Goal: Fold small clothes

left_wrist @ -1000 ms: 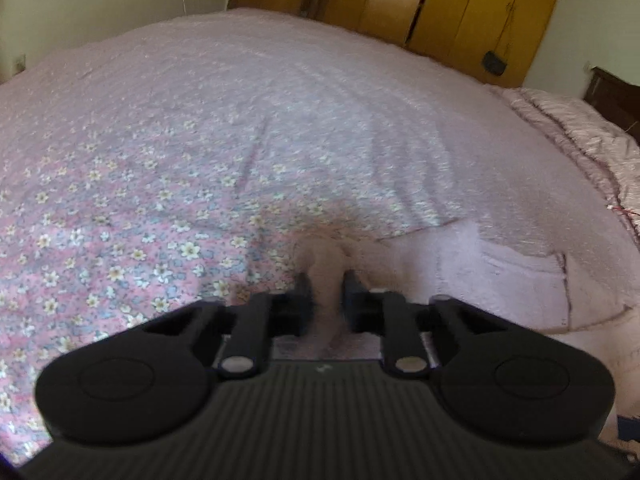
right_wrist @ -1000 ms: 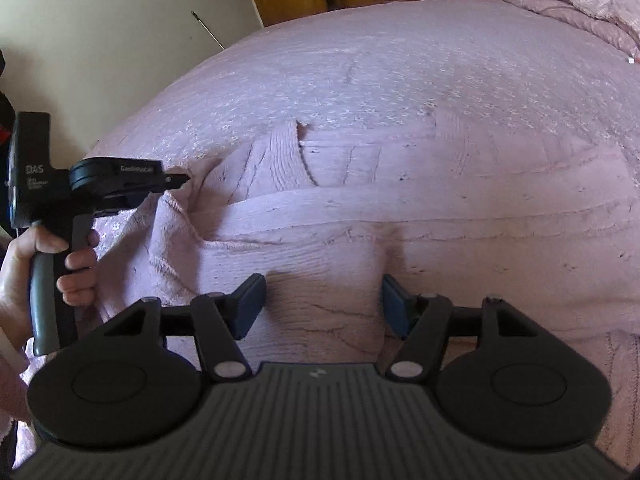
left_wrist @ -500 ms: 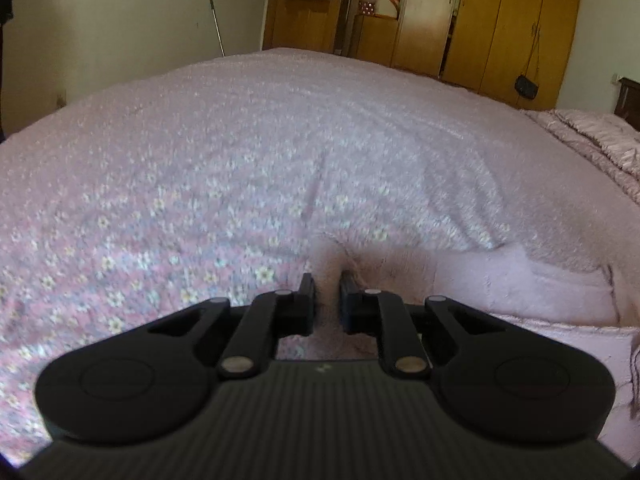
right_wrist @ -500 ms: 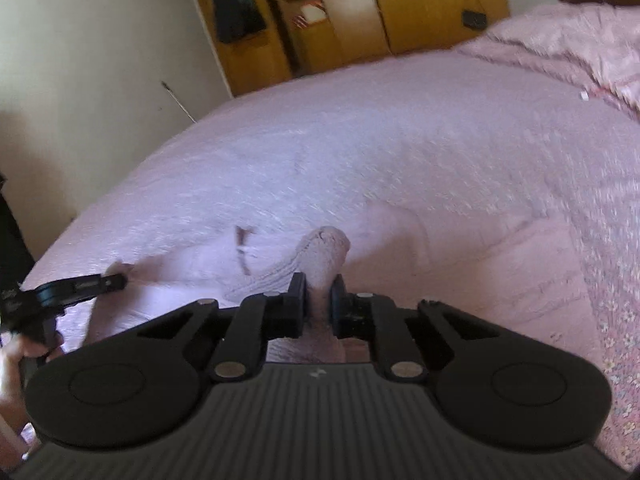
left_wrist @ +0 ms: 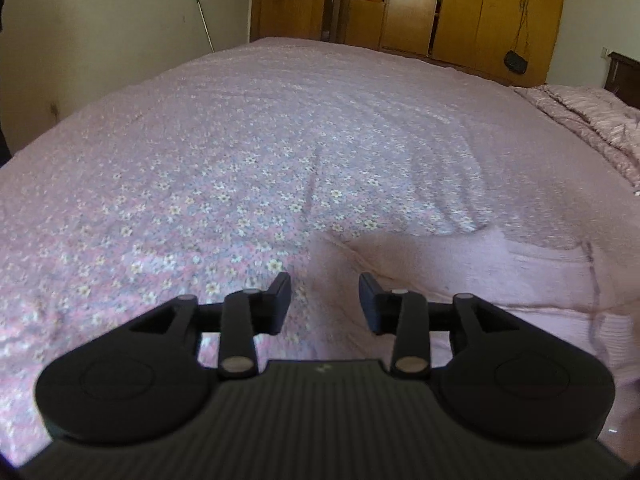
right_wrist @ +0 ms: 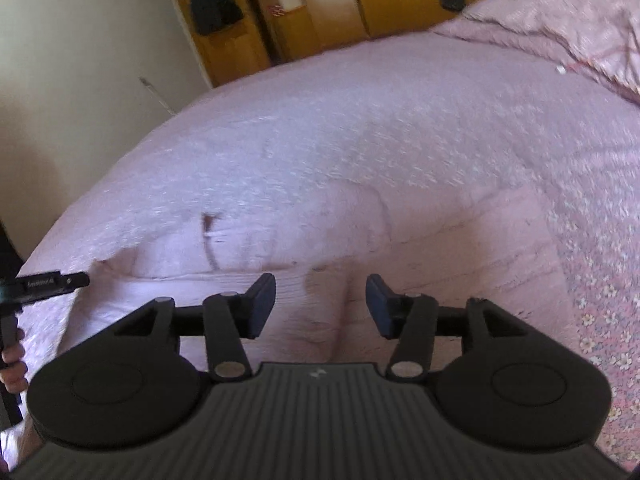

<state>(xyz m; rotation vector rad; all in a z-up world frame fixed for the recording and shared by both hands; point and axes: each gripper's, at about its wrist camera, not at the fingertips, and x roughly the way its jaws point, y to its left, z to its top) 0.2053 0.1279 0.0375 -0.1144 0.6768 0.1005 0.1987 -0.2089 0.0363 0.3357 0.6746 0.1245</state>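
1. My left gripper (left_wrist: 325, 300) has its jaws spread apart with nothing between them; it hangs just over the left end of the garment, where the knit meets the flowered sheet.
2. The pink knit garment (left_wrist: 460, 276) lies flat on the bed, running from below my left gripper off to the right in the left wrist view. A dark seam or edge line runs down its right part.
3. The floral bedsheet (left_wrist: 224, 184) covers the bed to the left of and beyond the garment.
4. From the right wrist view, the left gripper (right_wrist: 48, 282) shows at the far left edge, its tip at the garment's (right_wrist: 440, 240) left end, with the hand (right_wrist: 12, 368) on its handle below.
5. My right gripper (right_wrist: 321, 306) is likewise spread wide and grips nothing; it sits above the near middle of the garment, where a small ridge of fabric rises between the jaws.
6. A rumpled pink quilt (right_wrist: 560, 28) lies at the far right, and wooden wardrobes (left_wrist: 496, 12) stand past the bed.
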